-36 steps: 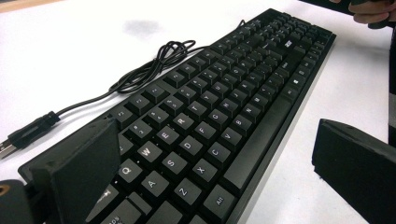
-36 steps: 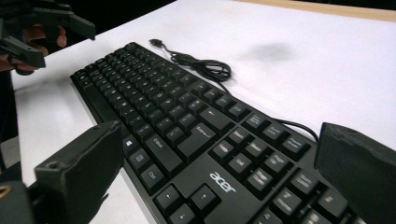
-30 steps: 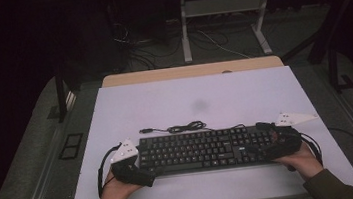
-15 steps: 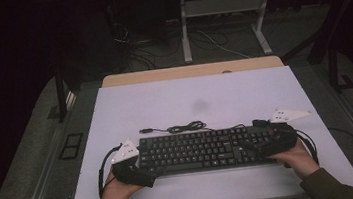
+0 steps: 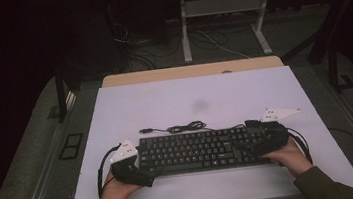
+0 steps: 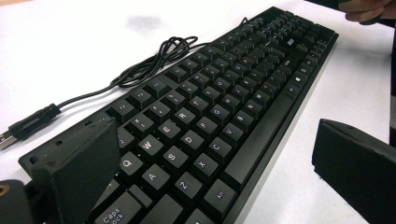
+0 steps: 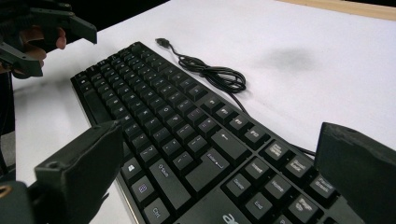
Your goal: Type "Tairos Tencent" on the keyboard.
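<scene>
- Black keyboard (image 5: 198,151) flat on the white table (image 5: 175,104), near the front edge, roughly centred
- Left gripper (image 5: 131,166) at the keyboard's left end, jaws spread wide across the short side; one jaw over the far corner keys, the other off the near edge above bare table, not closed on anything
- Right gripper (image 5: 262,140) at the right end, also spread, straddling the numpad side; no clamp yet
- Judging progress: early. Both ends bracketed, nothing squeezed, keyboard resting fully on the table, not lifted as far as can be told
- Left to do, probably: close both on the ends, then lift or shift together
- Keyboard look: full-size, black, white legends, thin rigid body, low profile
- Cord (image 5: 182,127) runs from the back edge, loosely coiled just behind it, plug (image 6: 9,135) lying free on the table, not connected
- Loose cord will drag if moved
</scene>
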`<state>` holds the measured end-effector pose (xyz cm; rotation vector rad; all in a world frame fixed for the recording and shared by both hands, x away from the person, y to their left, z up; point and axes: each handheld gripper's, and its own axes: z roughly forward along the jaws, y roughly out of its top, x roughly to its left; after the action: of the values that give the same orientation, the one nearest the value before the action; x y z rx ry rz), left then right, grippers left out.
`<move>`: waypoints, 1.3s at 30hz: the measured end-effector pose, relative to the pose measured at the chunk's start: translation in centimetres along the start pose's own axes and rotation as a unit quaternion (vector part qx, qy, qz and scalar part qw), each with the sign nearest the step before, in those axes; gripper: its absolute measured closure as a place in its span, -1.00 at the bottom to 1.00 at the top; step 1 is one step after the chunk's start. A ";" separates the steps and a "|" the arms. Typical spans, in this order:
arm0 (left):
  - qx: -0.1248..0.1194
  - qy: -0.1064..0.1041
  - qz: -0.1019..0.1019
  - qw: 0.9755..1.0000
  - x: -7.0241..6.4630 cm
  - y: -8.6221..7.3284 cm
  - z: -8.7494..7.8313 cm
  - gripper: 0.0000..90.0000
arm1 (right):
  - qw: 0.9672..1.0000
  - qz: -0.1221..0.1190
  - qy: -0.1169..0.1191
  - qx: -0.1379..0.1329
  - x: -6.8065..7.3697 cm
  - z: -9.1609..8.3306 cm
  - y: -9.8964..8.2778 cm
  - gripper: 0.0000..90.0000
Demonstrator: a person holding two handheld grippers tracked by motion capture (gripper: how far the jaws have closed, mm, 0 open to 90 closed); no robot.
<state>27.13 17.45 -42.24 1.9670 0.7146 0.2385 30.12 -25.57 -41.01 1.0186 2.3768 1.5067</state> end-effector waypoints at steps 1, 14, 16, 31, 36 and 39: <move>0.000 0.000 -0.001 1.000 0.0 0.0 0.0 -0.99 | 1.000 0.000 0.000 0.000 0.0 0.0 0.0 -0.97; 0.006 -0.001 0.000 1.000 0.1 0.0 0.3 -0.99 | 1.000 -0.002 0.009 0.002 0.3 1.9 0.9 -0.97; 0.004 -0.002 -0.004 1.000 0.1 0.0 0.3 -0.99 | 1.000 -0.003 0.010 0.000 0.4 2.0 1.0 -0.97; 0.008 -0.004 0.002 1.000 0.1 0.1 0.6 -0.99 | 1.000 -0.018 0.024 -0.002 1.2 3.2 1.7 -0.70; 0.009 -0.004 0.005 1.000 0.1 0.1 0.7 -0.99 | 0.999 -0.025 0.037 0.006 1.5 3.3 1.5 -0.45; 0.011 -0.005 0.007 1.000 0.1 0.0 0.7 -0.99 | 0.999 -0.029 0.043 0.013 1.7 3.5 1.4 -0.30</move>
<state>27.53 16.94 -42.57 1.9946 0.6991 0.2299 31.08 -21.60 -41.12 0.8990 2.4676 1.5341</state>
